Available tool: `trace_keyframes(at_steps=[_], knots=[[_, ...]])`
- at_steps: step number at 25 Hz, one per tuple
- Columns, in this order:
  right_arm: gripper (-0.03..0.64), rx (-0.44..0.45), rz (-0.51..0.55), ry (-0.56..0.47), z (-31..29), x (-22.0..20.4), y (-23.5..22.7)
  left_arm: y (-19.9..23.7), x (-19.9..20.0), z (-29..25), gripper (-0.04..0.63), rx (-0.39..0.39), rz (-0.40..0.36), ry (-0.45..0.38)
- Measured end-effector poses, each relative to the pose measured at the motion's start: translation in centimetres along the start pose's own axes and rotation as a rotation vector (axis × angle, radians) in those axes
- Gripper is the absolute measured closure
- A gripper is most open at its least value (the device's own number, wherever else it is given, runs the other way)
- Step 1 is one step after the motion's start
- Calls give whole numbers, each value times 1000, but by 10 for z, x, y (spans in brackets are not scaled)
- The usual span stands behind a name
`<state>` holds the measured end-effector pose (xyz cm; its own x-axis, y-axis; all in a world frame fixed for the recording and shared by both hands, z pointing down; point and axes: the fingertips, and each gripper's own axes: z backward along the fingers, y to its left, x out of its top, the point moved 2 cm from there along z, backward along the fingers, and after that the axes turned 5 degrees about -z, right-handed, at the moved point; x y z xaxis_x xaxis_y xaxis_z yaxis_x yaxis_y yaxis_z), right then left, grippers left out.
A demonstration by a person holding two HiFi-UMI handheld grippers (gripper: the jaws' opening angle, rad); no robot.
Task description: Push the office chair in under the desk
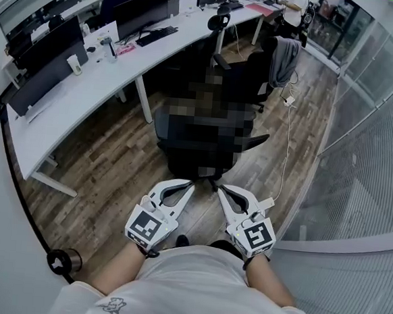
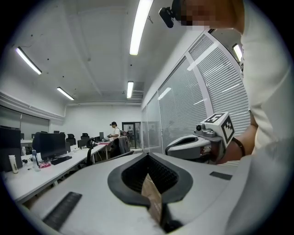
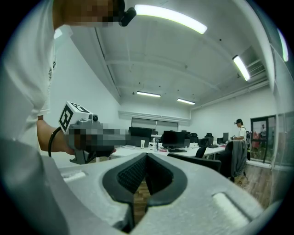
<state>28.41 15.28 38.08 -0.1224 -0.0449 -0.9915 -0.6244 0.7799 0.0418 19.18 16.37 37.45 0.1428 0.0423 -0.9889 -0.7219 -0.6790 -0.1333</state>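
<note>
A black office chair (image 1: 208, 139) stands on the wood floor, pulled out from the long white desk (image 1: 86, 93), its seat partly under a mosaic patch. Both grippers are held close to my body, just short of the chair's near side. My left gripper (image 1: 186, 186) points at the chair's left side, jaws shut and empty. My right gripper (image 1: 223, 190) points at its right side, also shut with nothing in it. In the left gripper view the left gripper (image 2: 148, 156) has its pads together, with the right gripper (image 2: 202, 143) beside it. The right gripper (image 3: 147, 155) in its own view looks across the chair's dark top edge (image 3: 197, 160).
A second chair with a grey jacket (image 1: 280, 58) stands farther back. Monitors (image 1: 137, 9) and a keyboard sit on the desk. A glass wall with blinds (image 1: 366, 153) runs along the right, with a white cable (image 1: 287, 140) on the floor. A tape roll (image 1: 63, 261) lies at lower left. A person (image 3: 239, 131) stands far off.
</note>
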Motion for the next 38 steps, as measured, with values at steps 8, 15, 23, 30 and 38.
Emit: trace_keyframes(at_steps=[8,15,23,30,38], knots=[[614,-4,0,7,-20,-6,-30,13,-12,-24,597,-29,1,17],[614,45,-3,15,-43,-10,-80,36,-20,-62,597,-15,-39,63],[612,88,9,74,-75,-28,-158,81,-45,-121,595,18,-53,158],[589,158,39,145,-90,-52,-212,102,-74,-163,589,27,-94,265],[549,263,68,218,-98,-79,-247,112,-122,-181,521,14,-135,448]])
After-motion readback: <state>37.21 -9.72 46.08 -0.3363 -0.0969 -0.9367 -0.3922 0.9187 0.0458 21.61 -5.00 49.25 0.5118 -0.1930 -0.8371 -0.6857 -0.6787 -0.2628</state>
